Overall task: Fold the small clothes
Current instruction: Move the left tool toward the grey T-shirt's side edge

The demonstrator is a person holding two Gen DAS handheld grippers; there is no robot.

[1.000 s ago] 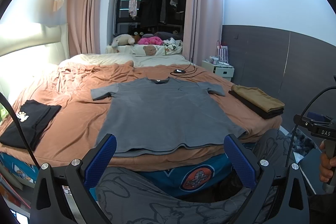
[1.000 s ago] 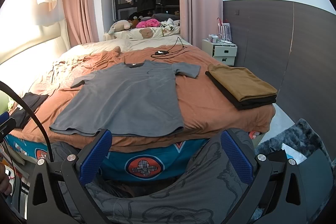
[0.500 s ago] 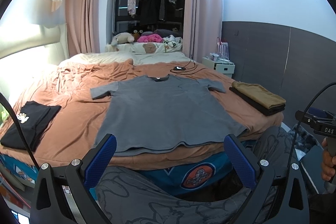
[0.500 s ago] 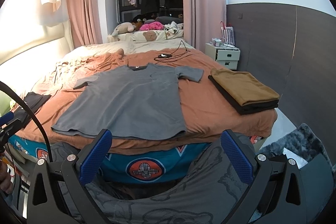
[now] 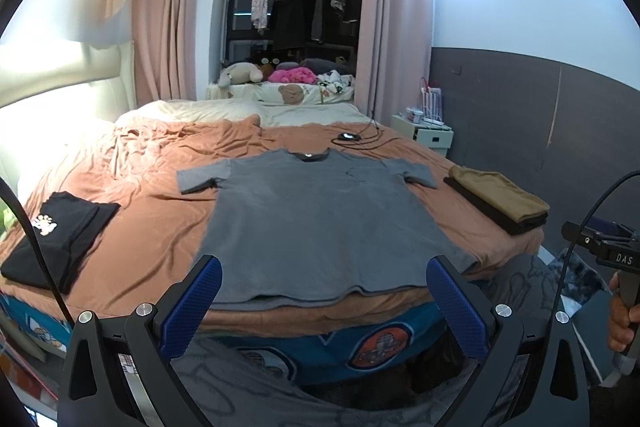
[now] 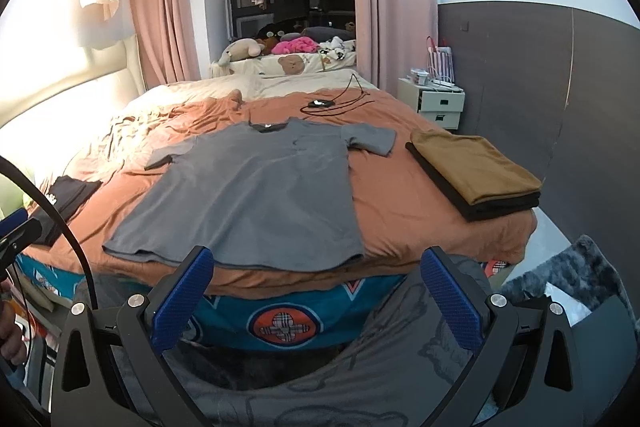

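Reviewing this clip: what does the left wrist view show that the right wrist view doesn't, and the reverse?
Only the left wrist view shows the white paw print on the folded black garment and the hand gripping the other gripper's handle. Only the right wrist view shows the grey shaggy rug beside the bed. Both show the flat grey T-shirt, the tan-over-black folded stack, the orange bedsheet, and open blue-padded fingers.

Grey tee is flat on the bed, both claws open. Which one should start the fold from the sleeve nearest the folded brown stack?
Right. The right claw faces that sleeve and the brown stack more directly; the left claw sits nearer the black garment across the grey tee.
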